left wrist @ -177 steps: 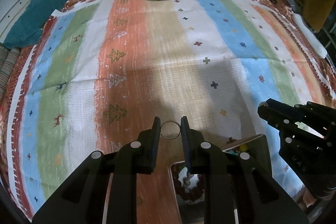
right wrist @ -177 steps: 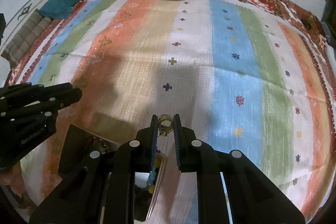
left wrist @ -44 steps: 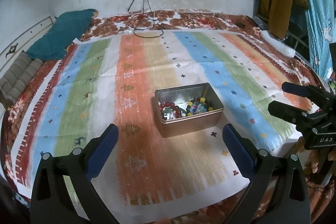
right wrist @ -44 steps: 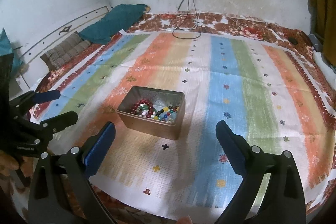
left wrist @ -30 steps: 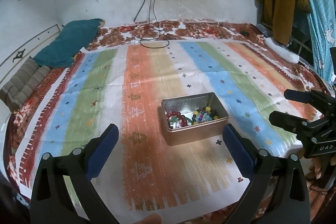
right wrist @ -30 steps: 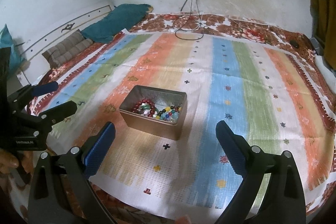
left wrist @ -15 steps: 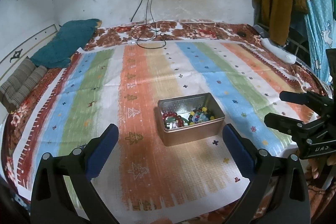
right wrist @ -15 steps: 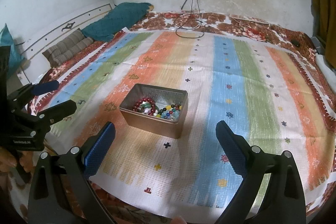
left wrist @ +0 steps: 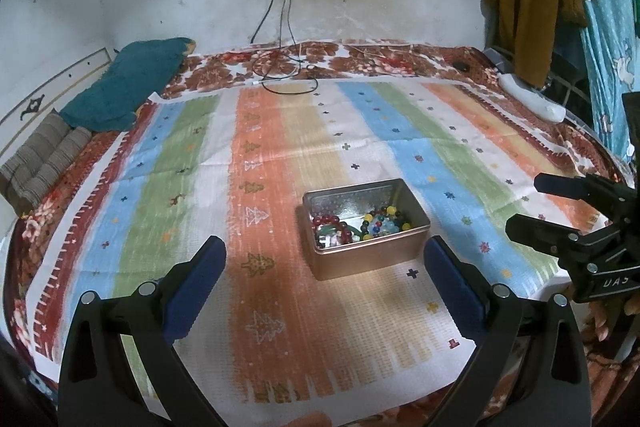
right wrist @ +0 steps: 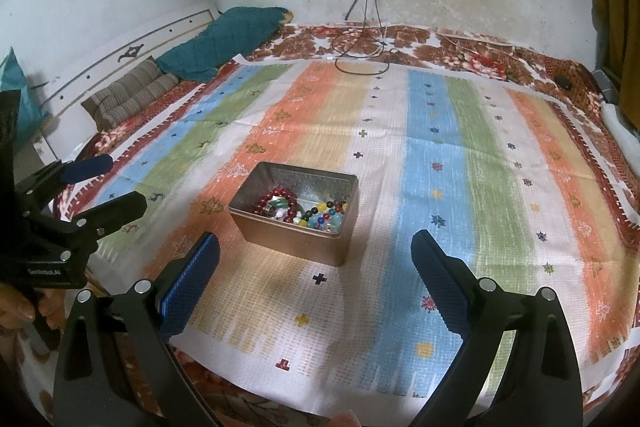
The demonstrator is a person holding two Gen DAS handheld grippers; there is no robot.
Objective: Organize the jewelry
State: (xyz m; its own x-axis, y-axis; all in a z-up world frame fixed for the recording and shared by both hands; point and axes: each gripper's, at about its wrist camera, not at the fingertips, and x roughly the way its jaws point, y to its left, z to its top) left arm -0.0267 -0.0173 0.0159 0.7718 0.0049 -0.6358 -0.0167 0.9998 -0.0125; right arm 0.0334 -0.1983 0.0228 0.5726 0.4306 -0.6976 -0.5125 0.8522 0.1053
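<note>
With both the left gripper (left wrist: 324, 267) and right gripper (right wrist: 316, 263) spread wide and empty, well back from the tin (right wrist: 294, 215) mid-cloth (right wrist: 440, 187) holding the beads (right wrist: 304, 209), we should probably just check nothing remains outside.

Both wrist cams high, sharing tin (left wrist: 366, 223)

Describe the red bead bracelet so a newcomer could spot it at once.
On the striped blanket stands an open metal tin. Inside, at its left end, lies the red bead bracelet: one ring of dark red beads, unlike the mixed coloured beads beside it.
</note>
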